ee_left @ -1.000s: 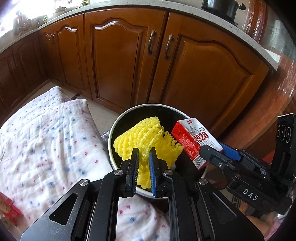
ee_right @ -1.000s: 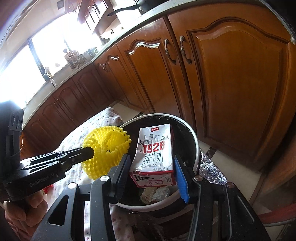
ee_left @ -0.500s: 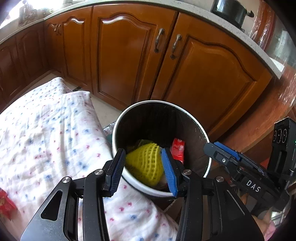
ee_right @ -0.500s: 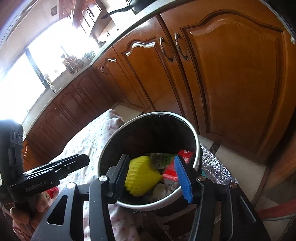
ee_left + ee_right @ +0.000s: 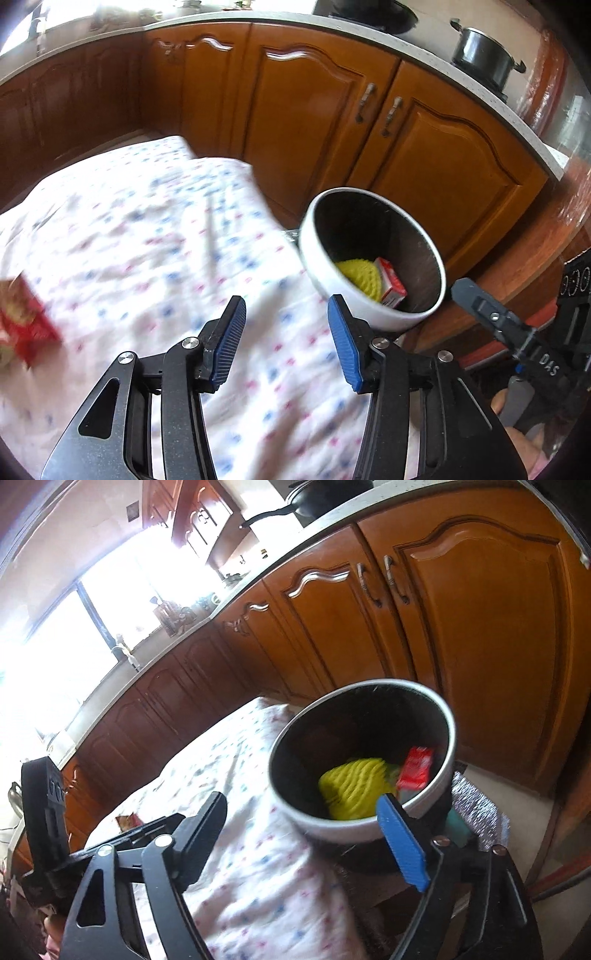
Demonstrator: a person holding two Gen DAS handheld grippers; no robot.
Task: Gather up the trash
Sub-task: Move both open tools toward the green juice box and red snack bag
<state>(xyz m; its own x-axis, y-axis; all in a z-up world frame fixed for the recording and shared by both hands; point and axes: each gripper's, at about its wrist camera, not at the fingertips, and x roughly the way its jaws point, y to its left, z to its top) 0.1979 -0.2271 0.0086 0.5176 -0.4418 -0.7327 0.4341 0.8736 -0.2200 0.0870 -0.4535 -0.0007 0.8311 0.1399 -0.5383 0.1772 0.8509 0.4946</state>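
Left gripper (image 5: 286, 339) spread wide, nothing between the blue pads, over the patterned cloth (image 5: 155, 236); right gripper (image 5: 306, 838) also spread and empty, its blue pad overlapping the near rim of the bin (image 5: 448, 716) in our right wrist view; we can't tell if it touches. We see the bin standing just beside the cloth's edge, in front of the wooden cabinets (image 5: 325, 122); inside it, a yellow foam net (image 5: 351, 786) with a red carton (image 5: 415, 768) right beside it, both low in the bin; same pair shows in the left view, net (image 5: 358, 275) and carton (image 5: 391, 284) against the far side. A red packet (image 5: 26, 328) lies on the cloth at the left edge, well apart from the bin; blurred, so we can't read it. Dark pot (image 5: 482, 55) on the counter above the cabinets.
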